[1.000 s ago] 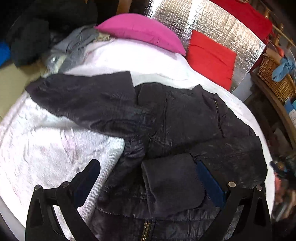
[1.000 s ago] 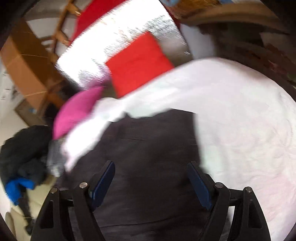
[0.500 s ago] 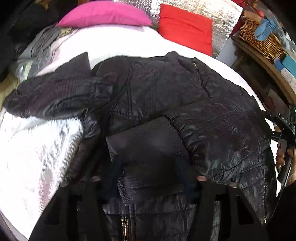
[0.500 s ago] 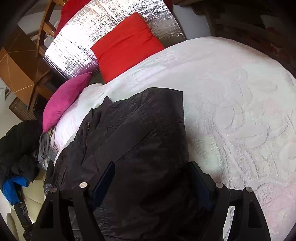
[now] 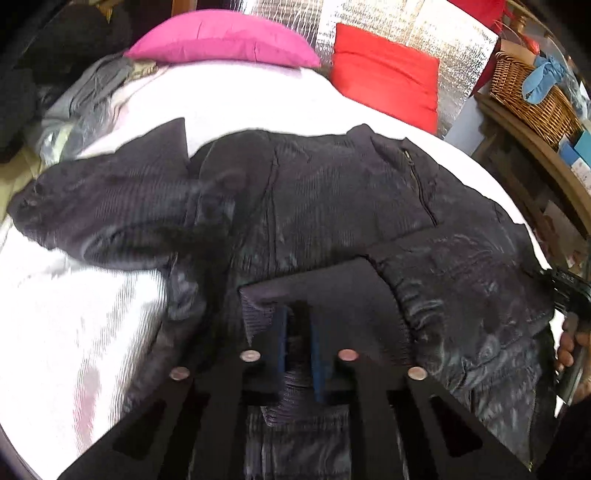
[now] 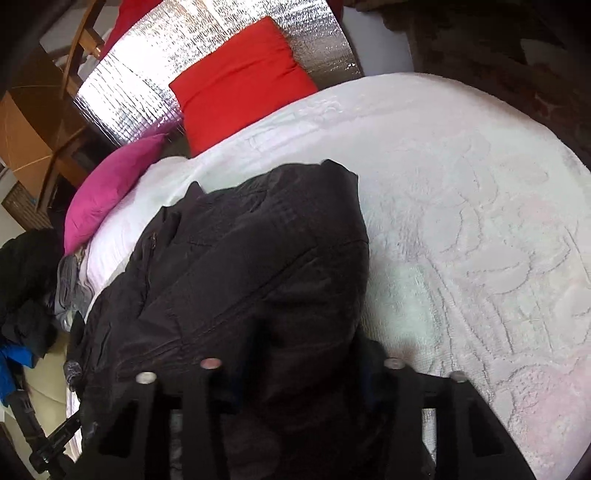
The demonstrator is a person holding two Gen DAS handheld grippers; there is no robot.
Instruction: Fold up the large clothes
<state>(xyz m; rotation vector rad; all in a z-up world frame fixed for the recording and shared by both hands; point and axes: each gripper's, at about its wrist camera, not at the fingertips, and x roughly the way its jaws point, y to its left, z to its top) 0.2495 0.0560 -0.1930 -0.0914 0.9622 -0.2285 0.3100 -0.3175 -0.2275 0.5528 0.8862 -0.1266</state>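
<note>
A large black quilted jacket [image 5: 332,199] lies spread on the white bedspread [image 5: 66,325]; it also shows in the right wrist view [image 6: 251,266]. One sleeve stretches out to the left [image 5: 103,210]. The other sleeve is folded across the body, and its ribbed cuff [image 5: 332,295] lies near me. My left gripper [image 5: 297,350] is shut on that cuff. My right gripper [image 6: 306,365] sits over the jacket's right edge with dark fabric between its fingers; the fingers are blurred and partly hidden, and stand fairly close together.
A pink cushion [image 5: 221,40] and a red cushion [image 5: 388,85] lean against a silver foil panel [image 5: 369,18] at the bed's far side. A wicker basket [image 5: 532,96] stands on a shelf at right. Dark and grey clothes [image 5: 74,92] are piled at far left.
My left gripper has come down onto the folded sleeve's cuff and shut on it. My right gripper has moved onto the jacket's right edge and narrowed around the fabric.
</note>
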